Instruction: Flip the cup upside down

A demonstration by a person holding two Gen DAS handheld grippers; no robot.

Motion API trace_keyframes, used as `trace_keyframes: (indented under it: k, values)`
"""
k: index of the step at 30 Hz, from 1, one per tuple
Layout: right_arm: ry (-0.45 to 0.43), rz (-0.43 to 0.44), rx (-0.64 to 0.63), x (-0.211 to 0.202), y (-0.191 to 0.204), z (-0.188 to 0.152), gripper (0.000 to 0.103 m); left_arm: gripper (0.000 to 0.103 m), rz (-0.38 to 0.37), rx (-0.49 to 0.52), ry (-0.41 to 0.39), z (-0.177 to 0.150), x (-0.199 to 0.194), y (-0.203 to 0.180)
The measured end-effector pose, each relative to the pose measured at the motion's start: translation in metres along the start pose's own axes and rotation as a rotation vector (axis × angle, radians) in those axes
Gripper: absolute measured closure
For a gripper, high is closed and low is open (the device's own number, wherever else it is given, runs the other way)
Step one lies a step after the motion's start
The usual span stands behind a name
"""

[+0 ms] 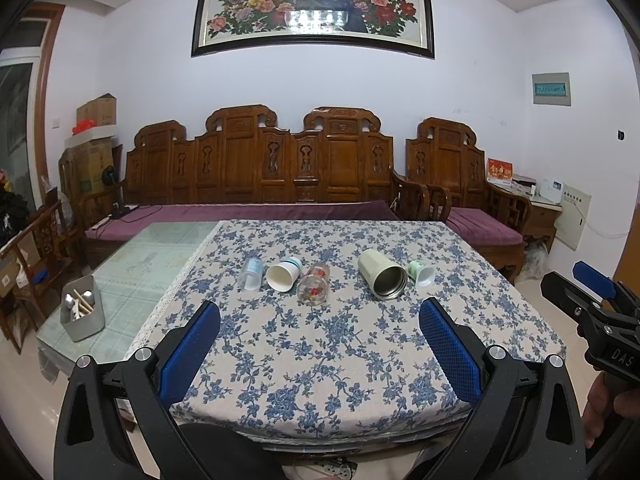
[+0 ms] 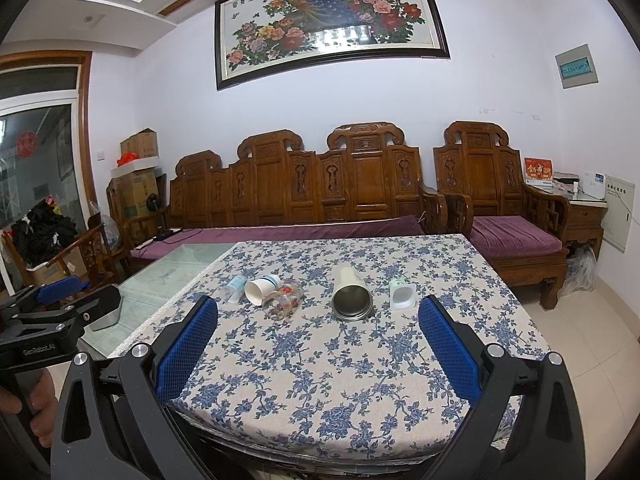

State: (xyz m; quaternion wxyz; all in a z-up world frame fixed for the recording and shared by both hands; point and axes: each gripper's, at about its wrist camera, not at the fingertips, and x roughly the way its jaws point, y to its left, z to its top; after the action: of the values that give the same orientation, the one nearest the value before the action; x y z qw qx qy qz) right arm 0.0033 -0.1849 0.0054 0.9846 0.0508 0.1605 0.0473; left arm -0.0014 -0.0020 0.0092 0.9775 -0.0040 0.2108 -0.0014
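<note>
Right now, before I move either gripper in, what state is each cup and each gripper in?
clear plastic cup: on its side
white paper cup: on its side
patterned glass cup: on its side
steel-lined tumbler: on its side
small green cup: on its side
left gripper: open, empty
right gripper: open, empty

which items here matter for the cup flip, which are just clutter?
Job:
- five cups lying on their sides on the tablecloth: clear cup, white paper cup, patterned glass, cream steel-lined tumbler, small green cup
- left tongs and right tongs, both open

Clutter:
- grey utensil holder on the bare glass
- sofa
- painting
</note>
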Motion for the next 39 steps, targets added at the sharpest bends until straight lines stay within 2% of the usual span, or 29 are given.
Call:
trace_keyframes:
  k: [39]
  values:
    - [-0.004, -0.003, -0.003, -0.003, 0.009, 0.003, 0.002, 0.007, -0.006, -0.005, -0.010, 0.006, -0.005, -0.002]
